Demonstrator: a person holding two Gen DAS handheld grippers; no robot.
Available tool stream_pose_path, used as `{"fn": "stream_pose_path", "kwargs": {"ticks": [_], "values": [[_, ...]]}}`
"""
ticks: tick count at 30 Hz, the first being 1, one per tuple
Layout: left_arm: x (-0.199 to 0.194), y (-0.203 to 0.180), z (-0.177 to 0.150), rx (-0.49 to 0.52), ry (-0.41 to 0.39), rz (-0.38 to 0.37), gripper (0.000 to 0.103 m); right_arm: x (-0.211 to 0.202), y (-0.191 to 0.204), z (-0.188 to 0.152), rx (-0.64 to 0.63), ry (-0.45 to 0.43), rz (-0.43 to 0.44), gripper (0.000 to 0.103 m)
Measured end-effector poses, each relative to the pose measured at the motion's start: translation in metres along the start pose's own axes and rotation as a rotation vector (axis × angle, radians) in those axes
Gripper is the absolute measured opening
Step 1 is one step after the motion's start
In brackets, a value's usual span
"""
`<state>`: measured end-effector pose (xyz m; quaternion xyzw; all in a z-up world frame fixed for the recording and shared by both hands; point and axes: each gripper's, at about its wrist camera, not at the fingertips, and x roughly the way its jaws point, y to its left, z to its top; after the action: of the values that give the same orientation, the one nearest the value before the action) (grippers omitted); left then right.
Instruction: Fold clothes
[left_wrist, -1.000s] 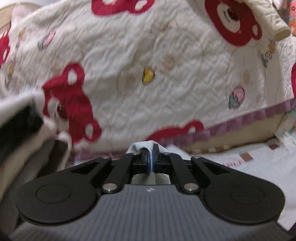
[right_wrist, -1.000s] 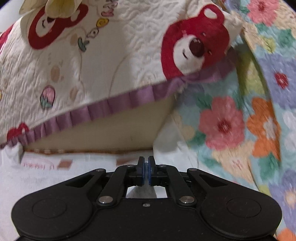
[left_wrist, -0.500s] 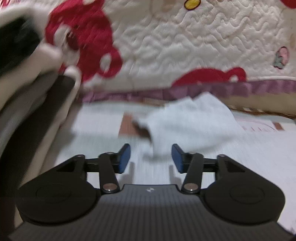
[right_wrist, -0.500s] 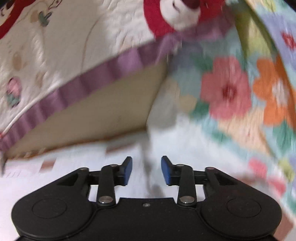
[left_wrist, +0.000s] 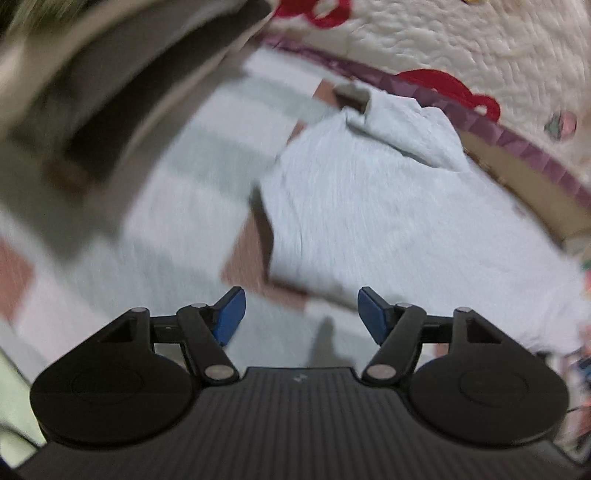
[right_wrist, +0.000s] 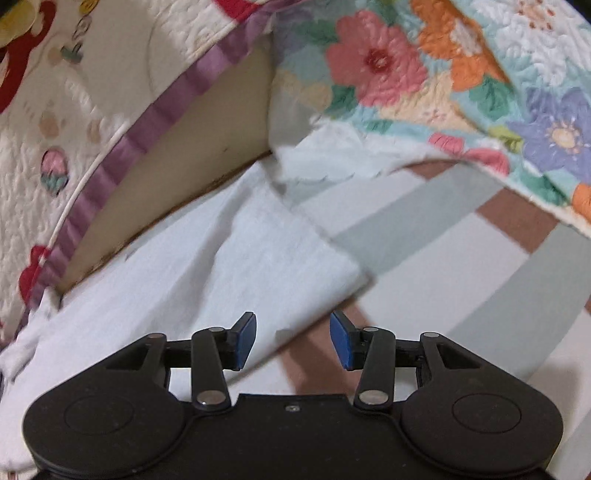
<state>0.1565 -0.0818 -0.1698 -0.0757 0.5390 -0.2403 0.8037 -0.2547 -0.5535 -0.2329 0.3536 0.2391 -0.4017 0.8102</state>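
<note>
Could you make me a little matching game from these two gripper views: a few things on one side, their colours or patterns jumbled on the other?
Things:
1. garment
2. finger pads
3. quilt trim
4. right-hand quilt

Descriptions:
A. purple
B. big flowers
C. blue
D. pale, plain

Pairs: 1-D, 2-C, 3-A, 4-B

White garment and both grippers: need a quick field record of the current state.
garment: white garment lying on the checked mat, a fold at its far end
left gripper: open, empty, above the garment's near edge
right gripper: open, empty, over the garment's edge
backdrop: bear quilt with purple trim; floral quilt to the right
image quality: left view motion-blurred
</note>
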Motion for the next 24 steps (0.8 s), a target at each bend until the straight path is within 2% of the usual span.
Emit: {"fn": "stream_pose_path", "kwargs": {"ticks": [1,3,5,7,9,10,11,14,19,22,24], "values": [[0.001,0.006,-0.005,-0.043,0.017,-0.035,0.066,-0.001,0.002,-0.002,-0.005,0.008,0.012,0.05],[0.009,0.013,-0.008,-0.134,0.052,-0.152,0.064,-0.004,0.006,-0.006,-0.015,0.023,0.037,0.051],[0.015,0.014,-0.008,-0.209,0.046,-0.268,0.06,-0.007,0.01,-0.01,-0.025,0.038,0.062,0.053],[0.022,0.008,-0.008,-0.234,0.036,-0.324,0.054,-0.01,0.014,-0.014,-0.035,0.054,0.087,0.053],[0.027,-0.001,-0.009,-0.206,0.017,-0.299,0.049,-0.009,0.013,-0.019,-0.019,0.063,0.104,0.053],[0.03,-0.005,-0.009,-0.187,0.009,-0.277,0.043,-0.007,0.012,-0.021,-0.006,0.066,0.11,0.053],[0.033,-0.008,-0.011,-0.167,0.002,-0.24,0.034,-0.006,0.011,-0.023,0.008,0.069,0.116,0.053],[0.04,-0.02,-0.018,-0.093,-0.027,-0.117,0.027,0.001,0.005,-0.028,0.079,0.067,0.132,0.053],[0.043,-0.021,-0.015,-0.096,-0.063,-0.09,0.027,0.016,-0.007,-0.024,0.177,0.009,0.084,0.053],[0.044,-0.02,-0.015,-0.115,-0.077,-0.09,0.027,0.025,-0.01,-0.019,0.187,-0.039,0.077,0.053],[0.047,-0.024,-0.014,-0.082,-0.094,-0.075,0.027,0.031,-0.009,-0.015,0.162,-0.073,0.053,0.053]]}}
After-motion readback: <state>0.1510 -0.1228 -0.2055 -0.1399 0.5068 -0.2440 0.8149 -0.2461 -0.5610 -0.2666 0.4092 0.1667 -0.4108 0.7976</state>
